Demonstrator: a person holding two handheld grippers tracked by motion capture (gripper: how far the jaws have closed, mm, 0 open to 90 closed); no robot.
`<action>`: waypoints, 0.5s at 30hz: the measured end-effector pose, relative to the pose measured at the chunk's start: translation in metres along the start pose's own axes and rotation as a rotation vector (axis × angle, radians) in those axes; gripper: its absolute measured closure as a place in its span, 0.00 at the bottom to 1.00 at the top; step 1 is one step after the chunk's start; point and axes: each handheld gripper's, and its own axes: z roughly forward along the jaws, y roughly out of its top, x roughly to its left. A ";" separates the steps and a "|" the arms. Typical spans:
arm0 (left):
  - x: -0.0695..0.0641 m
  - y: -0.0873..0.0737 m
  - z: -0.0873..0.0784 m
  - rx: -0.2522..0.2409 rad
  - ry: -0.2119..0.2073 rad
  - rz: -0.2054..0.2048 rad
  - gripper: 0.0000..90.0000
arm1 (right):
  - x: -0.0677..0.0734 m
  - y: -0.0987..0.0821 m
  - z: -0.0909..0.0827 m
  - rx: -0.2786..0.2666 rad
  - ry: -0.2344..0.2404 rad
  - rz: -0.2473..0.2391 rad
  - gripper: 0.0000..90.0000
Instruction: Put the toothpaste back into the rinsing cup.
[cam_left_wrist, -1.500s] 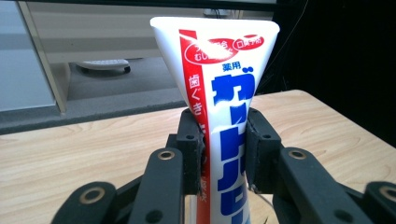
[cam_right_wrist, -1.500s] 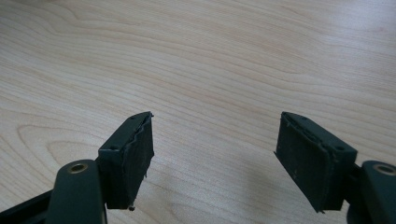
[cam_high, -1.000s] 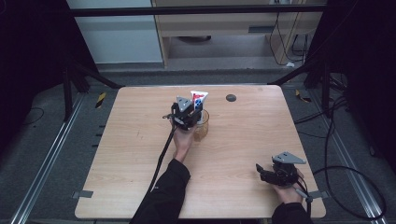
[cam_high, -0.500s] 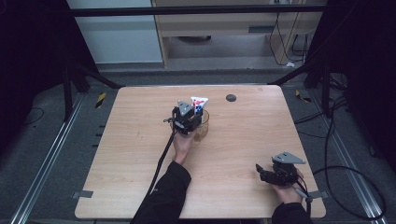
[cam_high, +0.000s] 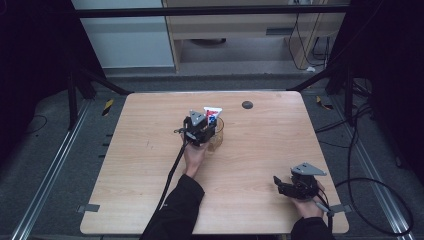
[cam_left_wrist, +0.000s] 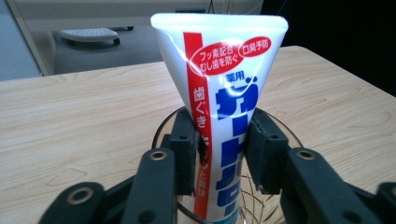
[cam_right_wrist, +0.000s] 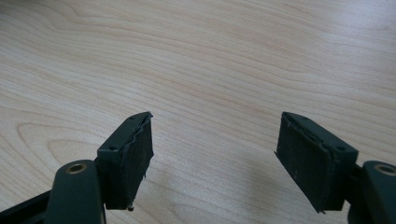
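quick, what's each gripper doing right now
Left gripper: jaws just opening around the toothpaste tube standing in the glass.
Right gripper: open, holding nothing.

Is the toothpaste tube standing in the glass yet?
Yes: the toothpaste tube stands upright, lower end inside the glass, crimped end up.

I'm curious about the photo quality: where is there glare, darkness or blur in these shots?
Left gripper view: glare bleaches the flat top of the white toothpaste tube with blue and red print, and the near black jaws look soft. High view: the pale wooden table is evenly lit, its surroundings nearly black. Right gripper view: soft shadows lie under the jaws.
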 end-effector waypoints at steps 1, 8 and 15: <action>0.000 0.001 -0.001 -0.004 0.001 0.004 0.68 | 0.000 0.000 0.000 0.001 -0.001 0.000 0.30; -0.001 0.005 -0.015 -0.020 -0.004 0.020 0.57 | 0.001 0.000 0.000 0.002 -0.003 0.002 0.29; 0.003 0.010 -0.038 -0.020 -0.017 0.037 0.49 | 0.000 0.000 0.001 0.003 -0.018 0.002 0.28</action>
